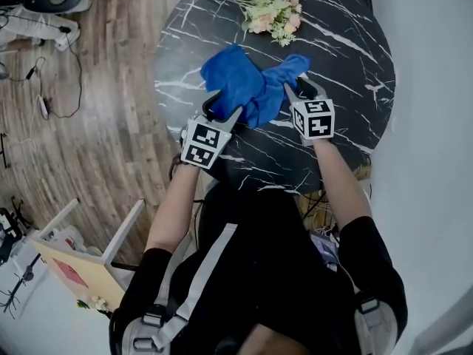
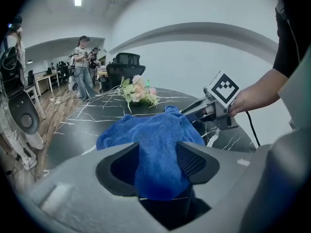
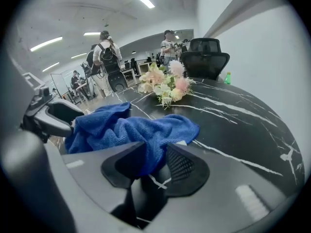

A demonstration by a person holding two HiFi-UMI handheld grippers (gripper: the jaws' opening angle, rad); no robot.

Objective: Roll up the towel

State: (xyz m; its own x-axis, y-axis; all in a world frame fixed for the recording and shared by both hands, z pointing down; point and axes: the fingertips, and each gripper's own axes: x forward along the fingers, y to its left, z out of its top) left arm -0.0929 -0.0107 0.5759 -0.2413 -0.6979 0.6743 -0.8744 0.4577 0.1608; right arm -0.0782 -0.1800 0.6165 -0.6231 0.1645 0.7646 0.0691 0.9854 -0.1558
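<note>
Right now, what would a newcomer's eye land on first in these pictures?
The bright blue towel stands out first, bunched near the middle of the black marble table. The left gripper and right gripper each grip an end of it. A pale bouquet lies at the table's far edge.

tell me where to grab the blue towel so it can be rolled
By its near edge, at both ends, coming from the person's side of the table. The towel is bunched, its near folds face that side, and the flowers sit beyond it.
</note>
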